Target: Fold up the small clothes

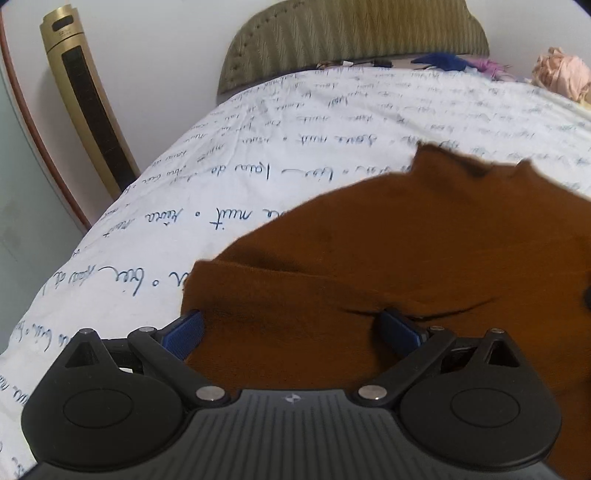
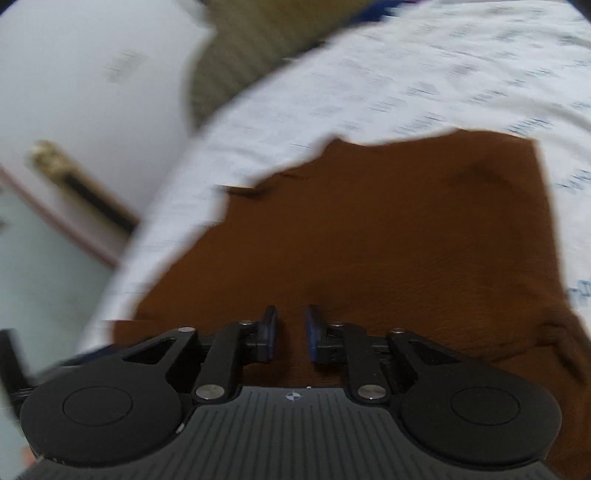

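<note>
Left wrist view: brown garment [image 1: 406, 251] spread on the white bed sheet [image 1: 258, 155] with blue writing, right under the left tongs [image 1: 291, 328]. Left tongs wide apart, cloth lying between the two blue pads, nothing pinched. One pad at the near left corner of the garment, where a flap lies folded over; the other further in on the cloth, beside a dark crease.

Right wrist view, blurry: right tongs [image 2: 291, 332] closed down to a thin gap, low over the near part of the same garment [image 2: 369, 240]. Hard to tell if any cloth is caught between the pads.

Around the bed: green padded headboard [image 1: 351, 33] at the far end, tall gold tower fan [image 1: 85, 103] by the wall on the left, a pink cloth bundle [image 1: 561, 74] and some blue things [image 1: 439, 61] near the headboard, well apart from the garment. Nothing lying on top of the garment.

Garment flat, running away from both tongs toward the headboard. Straight edge down its right side, bumpy uneven edge at the far left. Long way not sure from here.
</note>
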A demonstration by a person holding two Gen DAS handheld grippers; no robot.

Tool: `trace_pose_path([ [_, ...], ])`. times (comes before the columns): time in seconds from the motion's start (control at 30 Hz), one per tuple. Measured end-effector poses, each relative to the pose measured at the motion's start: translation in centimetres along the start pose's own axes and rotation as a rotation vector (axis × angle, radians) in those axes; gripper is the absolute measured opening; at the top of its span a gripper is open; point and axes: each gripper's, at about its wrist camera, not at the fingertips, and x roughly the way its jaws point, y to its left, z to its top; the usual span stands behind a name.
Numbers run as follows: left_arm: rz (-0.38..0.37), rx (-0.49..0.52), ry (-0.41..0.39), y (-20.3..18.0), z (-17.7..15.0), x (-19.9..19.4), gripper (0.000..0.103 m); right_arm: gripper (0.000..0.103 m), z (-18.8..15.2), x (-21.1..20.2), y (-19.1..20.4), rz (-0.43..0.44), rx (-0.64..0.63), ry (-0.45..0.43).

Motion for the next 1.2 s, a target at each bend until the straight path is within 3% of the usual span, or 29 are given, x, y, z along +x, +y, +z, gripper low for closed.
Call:
trace_pose_path([
  [0.13,-0.004,-0.045,-0.019,0.5,0.3,1.5,0.103,0.000,1.1,-0.1,-3.3,0.022,0.069,-0.016],
  [0.23,0.002,-0.075,-0.014,0.9,0.3,1.3,0.103,0.000,1.7,-0.2,-3.8,-0.017,0.061,-0.052],
  [0.3,0.053,-0.095,-0.031,1.7,0.0,0.9,0.103,0.000,1.5,-0.5,-4.0,-0.012,0.069,-0.040],
  [0.37,0.026,-0.148,-0.042,3.4,0.0,0.4,0.102,0.000,1.3,-1.2,-3.4,-0.013,0.029,-0.037],
  [0.43,0.052,-0.162,-0.039,4.7,0.3,-0.2,0.102,0.020,0.8,-2.2,-2.4,-0.005,-0.004,-0.064],
  [0.53,0.069,-0.156,-0.075,6.2,0.4,-2.2,0.102,0.026,-0.5,-3.8,0.6,0.070,-0.113,-0.108],
  [0.6,0.066,-0.152,-0.067,6.5,0.2,-3.4,0.102,0.026,-1.1,-3.5,3.2,0.133,-0.183,-0.073],
  [0.7,0.080,-0.093,-0.047,5.5,-0.8,-3.9,0.102,0.026,-1.7,-0.9,5.1,0.254,-0.158,0.045],
  [0.8,0.085,-0.057,0.032,4.4,-2.1,-2.0,0.102,0.021,-2.9,2.6,5.8,0.210,-0.155,0.144],
  [0.87,0.056,-0.103,0.026,4.9,-2.9,-1.9,0.102,0.018,-3.0,3.4,4.9,0.215,-0.115,0.136],
  [0.97,0.006,-0.162,-0.001,5.9,-3.3,-3.7,0.102,0.029,-2.6,1.0,4.8,0.259,-0.078,0.104],
  [1.07,0.033,-0.127,-0.060,5.6,-4.2,-6.9,0.102,0.036,-2.7,-2.1,5.5,0.271,-0.147,0.055],
  [1.2,-0.007,-0.076,-0.105,4.3,-6.3,-11.0,0.102,0.041,-4.8,-5.6,4.0,0.292,-0.178,0.093],
])
